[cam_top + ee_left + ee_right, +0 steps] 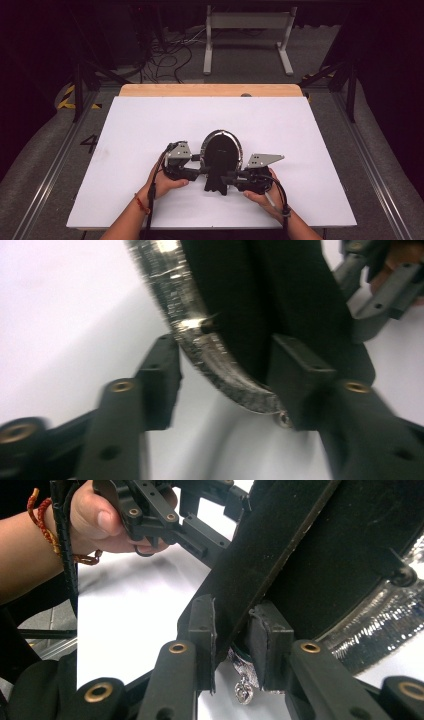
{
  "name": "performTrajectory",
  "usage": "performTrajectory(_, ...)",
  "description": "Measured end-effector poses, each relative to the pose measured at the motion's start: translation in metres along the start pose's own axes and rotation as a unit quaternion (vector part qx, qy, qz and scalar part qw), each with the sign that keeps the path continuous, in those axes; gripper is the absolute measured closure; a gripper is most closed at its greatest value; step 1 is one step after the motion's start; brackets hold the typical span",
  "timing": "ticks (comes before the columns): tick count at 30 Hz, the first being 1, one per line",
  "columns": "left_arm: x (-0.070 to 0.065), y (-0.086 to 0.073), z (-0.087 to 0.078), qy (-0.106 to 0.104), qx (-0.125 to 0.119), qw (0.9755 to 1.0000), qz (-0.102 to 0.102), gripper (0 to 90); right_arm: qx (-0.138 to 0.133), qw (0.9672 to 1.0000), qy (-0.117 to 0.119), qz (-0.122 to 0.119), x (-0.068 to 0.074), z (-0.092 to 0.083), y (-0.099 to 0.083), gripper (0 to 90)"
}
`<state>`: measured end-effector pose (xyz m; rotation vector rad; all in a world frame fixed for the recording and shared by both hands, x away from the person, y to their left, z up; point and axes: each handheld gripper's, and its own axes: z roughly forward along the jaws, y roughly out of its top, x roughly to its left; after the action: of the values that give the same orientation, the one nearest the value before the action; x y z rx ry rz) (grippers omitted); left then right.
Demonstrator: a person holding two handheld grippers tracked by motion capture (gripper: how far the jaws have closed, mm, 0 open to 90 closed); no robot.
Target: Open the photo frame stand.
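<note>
Two grippers work on one item, a pouch with an oval outline, a silver sequin rim and a black middle. It lies flat on the white table, a little toward 6 o'clock of the table's centre in the high view. The left gripper comes in at the pouch's 8 o'clock and the right gripper at its 4 o'clock. A black flap hangs out at its 6 o'clock.

In the right gripper view, the right gripper is clamped on the flap, with both pads pressing its edge. A small metal stud sits just below the pads, at 6 o'clock. In the left gripper view, the left gripper straddles the rim without gripping. One pad stands clear of the sequins at 9 o'clock, and the other lies over the black part at 3 o'clock.

Judgement: the work looks to be at an early to middle stage. One side is secured, while the second hold on the rim is not yet made. Any opening or spreading of the pouch is still to be done.

Contents: the middle of the pouch reads as plain black, and I cannot tell whether anything is inside.
</note>
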<state>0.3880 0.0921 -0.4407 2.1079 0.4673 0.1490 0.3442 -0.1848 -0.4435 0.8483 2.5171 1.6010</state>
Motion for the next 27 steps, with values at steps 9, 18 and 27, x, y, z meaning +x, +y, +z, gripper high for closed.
performTrajectory(9,-0.007,0.005,-0.003,0.031,-0.012,0.9994,0.012,57.6,0.005,0.9999,-0.011,-0.006,-0.002,-0.001,0.0,75.6)
performTrajectory(18,-0.011,0.006,-0.005,0.064,-0.028,0.9972,0.026,64.5,0.005,0.9998,-0.013,-0.015,0.0,-0.003,0.002,78.6)
performTrajectory(27,-0.011,0.003,-0.013,0.074,-0.031,0.996,0.039,70.7,0.013,0.9993,-0.018,-0.029,0.003,-0.003,0.003,79.3)
